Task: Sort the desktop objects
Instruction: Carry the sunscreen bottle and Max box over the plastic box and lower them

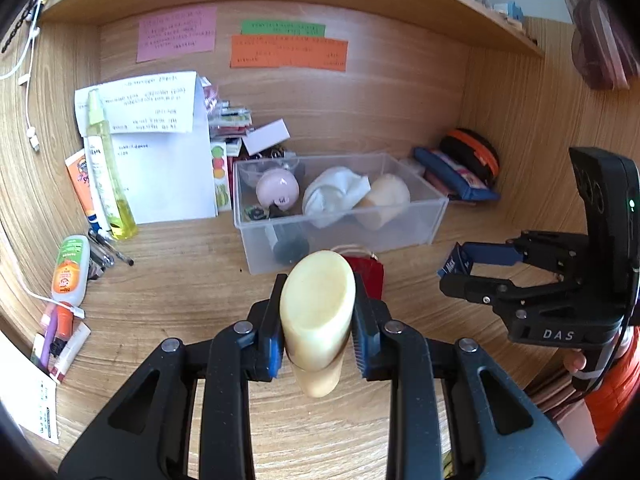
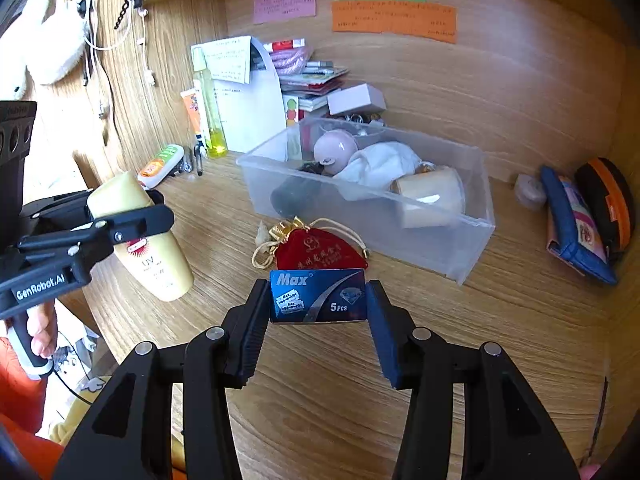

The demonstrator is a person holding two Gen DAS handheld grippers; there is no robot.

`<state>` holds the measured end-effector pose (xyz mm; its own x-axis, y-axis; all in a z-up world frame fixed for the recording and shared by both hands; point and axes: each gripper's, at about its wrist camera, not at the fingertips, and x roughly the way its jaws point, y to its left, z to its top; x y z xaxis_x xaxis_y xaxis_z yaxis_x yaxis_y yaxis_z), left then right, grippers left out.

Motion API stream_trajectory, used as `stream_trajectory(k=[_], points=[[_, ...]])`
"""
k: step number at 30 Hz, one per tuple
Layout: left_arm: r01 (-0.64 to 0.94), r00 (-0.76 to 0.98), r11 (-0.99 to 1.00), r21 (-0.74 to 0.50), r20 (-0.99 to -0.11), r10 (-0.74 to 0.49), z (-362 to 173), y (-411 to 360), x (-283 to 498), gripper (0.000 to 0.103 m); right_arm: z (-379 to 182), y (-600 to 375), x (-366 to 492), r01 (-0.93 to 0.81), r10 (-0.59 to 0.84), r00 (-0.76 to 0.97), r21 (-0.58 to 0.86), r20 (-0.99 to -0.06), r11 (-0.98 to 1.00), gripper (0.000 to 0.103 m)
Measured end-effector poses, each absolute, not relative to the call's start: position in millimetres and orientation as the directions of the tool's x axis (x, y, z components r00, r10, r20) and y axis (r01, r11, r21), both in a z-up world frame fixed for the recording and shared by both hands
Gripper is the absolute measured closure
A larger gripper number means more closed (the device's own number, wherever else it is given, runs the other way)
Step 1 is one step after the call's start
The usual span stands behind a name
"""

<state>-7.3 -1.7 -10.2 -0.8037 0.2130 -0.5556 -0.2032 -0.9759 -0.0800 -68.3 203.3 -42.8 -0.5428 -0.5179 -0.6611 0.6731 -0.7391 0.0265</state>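
My left gripper (image 1: 317,320) is shut on a cream sunscreen bottle (image 1: 316,320), held above the desk in front of the clear plastic bin (image 1: 400,236); the bottle also shows in the right wrist view (image 2: 152,248). My right gripper (image 2: 318,300) is shut on a small blue razor-blade box (image 2: 318,296), held above the desk just in front of a red drawstring pouch (image 2: 316,248). In the left wrist view the right gripper (image 1: 460,268) is at the right with the blue box (image 1: 456,262) at its tips. The bin (image 2: 460,256) holds a pink ball (image 2: 334,148), white cloth and a cream jar.
Bottles and tubes (image 1: 100,168) stand and lie at the left by a white paper holder (image 1: 168,168). A stack of small boxes and packets (image 1: 240,128) is behind the bin. A blue pouch (image 2: 576,224) and a black-orange case (image 2: 612,204) lean at the right wall.
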Motion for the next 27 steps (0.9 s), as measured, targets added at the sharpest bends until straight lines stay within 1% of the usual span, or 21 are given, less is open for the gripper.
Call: stream_trajectory(k=[13,20,27], points=[[-0.17,-0.837,-0.98,-0.105,-0.51,0.2,15,-6,-18,0.076,-7,226,-69,0.65,-0.502,-0.615,-0.031,-0.608,-0.759,0.059],[-0.195,-0.826,-0.966,-0.167,-0.504,0.254,28,-14,-39,0.076,8,239,-82,0.627,-0.49,-0.646,-0.04,-0.585,-0.778,0.059],[-0.199,-0.828,-0.966,-0.164,-0.499,0.255,46,-17,-63,0.076,21,244,-100,0.61,-0.482,-0.668,-0.046,-0.567,-0.791,0.059]])
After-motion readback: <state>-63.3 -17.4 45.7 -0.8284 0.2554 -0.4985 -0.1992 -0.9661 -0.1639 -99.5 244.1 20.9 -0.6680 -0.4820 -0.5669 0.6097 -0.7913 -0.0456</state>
